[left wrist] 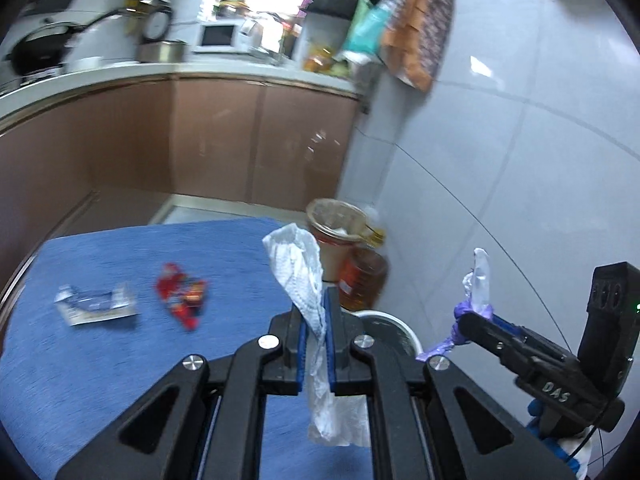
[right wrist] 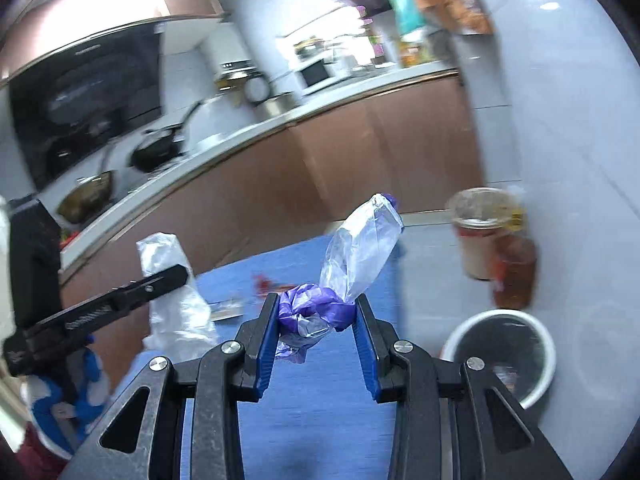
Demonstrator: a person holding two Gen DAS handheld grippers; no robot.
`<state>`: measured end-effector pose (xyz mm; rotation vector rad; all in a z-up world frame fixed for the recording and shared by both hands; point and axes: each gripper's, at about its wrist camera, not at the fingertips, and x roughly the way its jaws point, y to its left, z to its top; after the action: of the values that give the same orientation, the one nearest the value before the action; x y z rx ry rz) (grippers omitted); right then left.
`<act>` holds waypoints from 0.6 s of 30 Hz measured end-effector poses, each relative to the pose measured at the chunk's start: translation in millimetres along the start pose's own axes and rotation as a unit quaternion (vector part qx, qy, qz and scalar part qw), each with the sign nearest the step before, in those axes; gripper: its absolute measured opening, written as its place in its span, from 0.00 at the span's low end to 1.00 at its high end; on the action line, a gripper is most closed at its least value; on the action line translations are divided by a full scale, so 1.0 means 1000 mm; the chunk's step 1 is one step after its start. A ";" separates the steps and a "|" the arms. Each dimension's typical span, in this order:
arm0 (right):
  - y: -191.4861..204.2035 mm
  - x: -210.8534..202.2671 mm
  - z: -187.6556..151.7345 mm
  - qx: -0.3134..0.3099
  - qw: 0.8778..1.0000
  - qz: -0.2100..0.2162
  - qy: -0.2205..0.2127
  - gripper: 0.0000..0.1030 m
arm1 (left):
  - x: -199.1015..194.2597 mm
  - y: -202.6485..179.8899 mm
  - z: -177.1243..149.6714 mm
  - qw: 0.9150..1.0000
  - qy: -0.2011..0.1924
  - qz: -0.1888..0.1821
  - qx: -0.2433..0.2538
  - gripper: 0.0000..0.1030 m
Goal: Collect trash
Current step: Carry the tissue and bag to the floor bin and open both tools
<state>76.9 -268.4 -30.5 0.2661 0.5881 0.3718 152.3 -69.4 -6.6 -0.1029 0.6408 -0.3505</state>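
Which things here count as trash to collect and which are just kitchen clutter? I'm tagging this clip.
Job things:
- paper towel, in the left tool
- purple and clear plastic wad, in the right tool
- red wrapper and clear wrapper on the blue mat
- white bin

Lying about:
- lidded cup
- oil bottle
- microwave
- pans

Two wrappers [left wrist: 96, 306] [left wrist: 182, 294] lay on the desk [left wrist: 120, 360]; right of it stood a bin [right wrist: 500, 356], a cup [right wrist: 478, 232] behind.

blue tabletop [left wrist: 100, 360] carries a clear wrapper [left wrist: 96, 305] beside a red wrapper [left wrist: 182, 295].
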 end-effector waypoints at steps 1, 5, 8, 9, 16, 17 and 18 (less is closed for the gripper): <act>-0.012 0.000 -0.001 0.007 1.000 -0.018 -0.002 0.32 | 0.012 -0.010 0.001 1.000 0.008 -0.007 0.006 0.07; -0.060 0.002 -0.005 0.020 0.996 -0.084 -0.002 0.32 | 0.077 -0.053 0.004 0.998 0.043 -0.035 0.026 0.07; -0.095 0.014 -0.012 0.032 0.991 -0.132 0.008 0.32 | 0.120 -0.077 0.000 0.996 0.067 -0.045 0.034 0.07; -0.107 0.020 -0.015 0.036 0.988 -0.148 0.013 0.33 | 0.141 -0.088 -0.002 0.995 0.077 -0.046 0.042 0.07; -0.174 0.070 -0.039 0.062 0.974 -0.208 0.062 0.33 | 0.242 -0.124 -0.019 0.988 0.128 -0.043 0.070 0.07; -0.184 0.081 -0.043 0.066 0.973 -0.211 0.071 0.33 | 0.255 -0.127 -0.022 0.987 0.135 -0.043 0.072 0.07; -0.191 0.088 -0.046 0.069 0.971 -0.214 0.078 0.33 | 0.264 -0.129 -0.025 0.986 0.141 -0.043 0.072 0.07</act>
<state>168.2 -397.6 -176.0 0.2363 0.8069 -0.0672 297.1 -282.2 -150.7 0.0591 0.8905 -0.4997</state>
